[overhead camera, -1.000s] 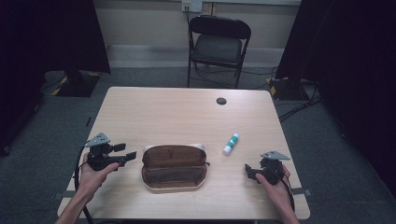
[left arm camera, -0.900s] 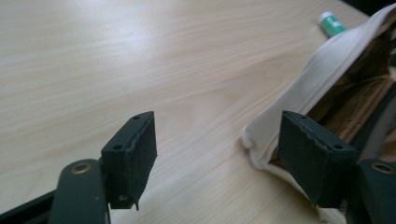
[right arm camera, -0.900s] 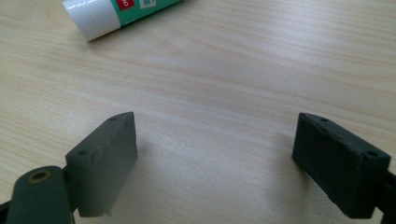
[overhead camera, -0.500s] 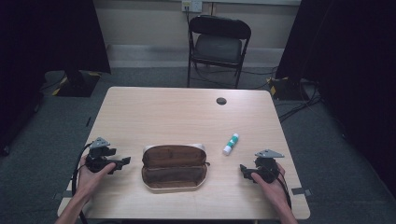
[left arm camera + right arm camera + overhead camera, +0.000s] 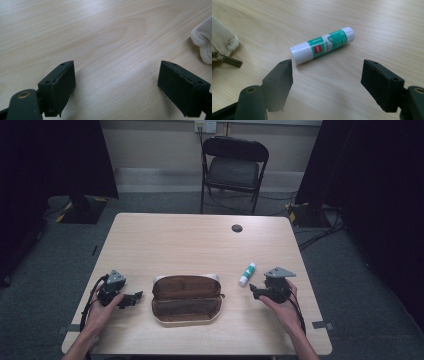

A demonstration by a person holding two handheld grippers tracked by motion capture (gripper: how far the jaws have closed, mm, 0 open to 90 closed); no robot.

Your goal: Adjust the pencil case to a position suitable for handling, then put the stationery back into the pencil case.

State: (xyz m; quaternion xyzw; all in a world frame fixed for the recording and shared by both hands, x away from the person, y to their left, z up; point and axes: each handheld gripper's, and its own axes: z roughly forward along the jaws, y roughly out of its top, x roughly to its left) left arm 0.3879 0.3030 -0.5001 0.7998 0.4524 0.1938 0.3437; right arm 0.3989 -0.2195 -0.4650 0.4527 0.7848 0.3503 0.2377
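Right gripper (image 5: 325, 77), jaws just narrowing but apart and empty, faces the glue stick (image 5: 322, 45) lying crosswise just ahead (open pouch (image 5: 186, 298) beyond): advance squarely, straddle its middle, then close.

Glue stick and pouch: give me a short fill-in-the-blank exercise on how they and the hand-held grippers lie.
1. The glue stick lies flat on the ____.
2. The brown pouch lies unzipped and ____.
3. The glue stick lies just ahead of the ____ hand-held gripper.
4. The left hand-held gripper holds ____ between its jaws.

Missing words: table; open; right; nothing
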